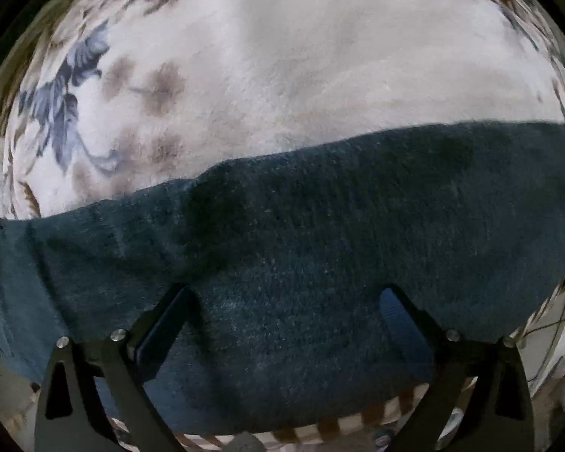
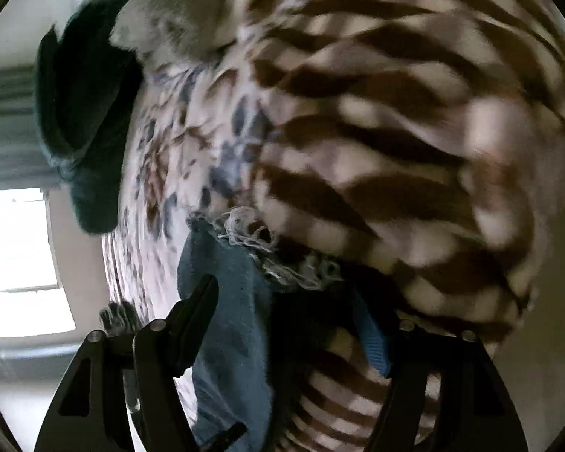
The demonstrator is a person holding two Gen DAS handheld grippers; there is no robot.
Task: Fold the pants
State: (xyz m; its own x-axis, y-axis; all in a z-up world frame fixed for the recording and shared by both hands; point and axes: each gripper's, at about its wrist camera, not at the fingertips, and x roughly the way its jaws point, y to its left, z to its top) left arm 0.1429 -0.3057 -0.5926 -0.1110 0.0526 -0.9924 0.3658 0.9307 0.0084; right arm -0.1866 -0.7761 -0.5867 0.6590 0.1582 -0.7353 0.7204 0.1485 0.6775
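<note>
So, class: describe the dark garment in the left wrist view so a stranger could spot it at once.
Start from the pale fleecy blanket with its blue-grey leaf print that fills the upper part of the view. Across its lower half lies a broad band of cloth, the pants. They are plain dark teal and fuzzy, with no pattern, unlike the printed blanket above and the brown-and-cream striped cloth below.

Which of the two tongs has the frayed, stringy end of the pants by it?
The right tongs: the pants' frayed hem lies just past them. The left tongs see only smooth dark cloth.
</note>
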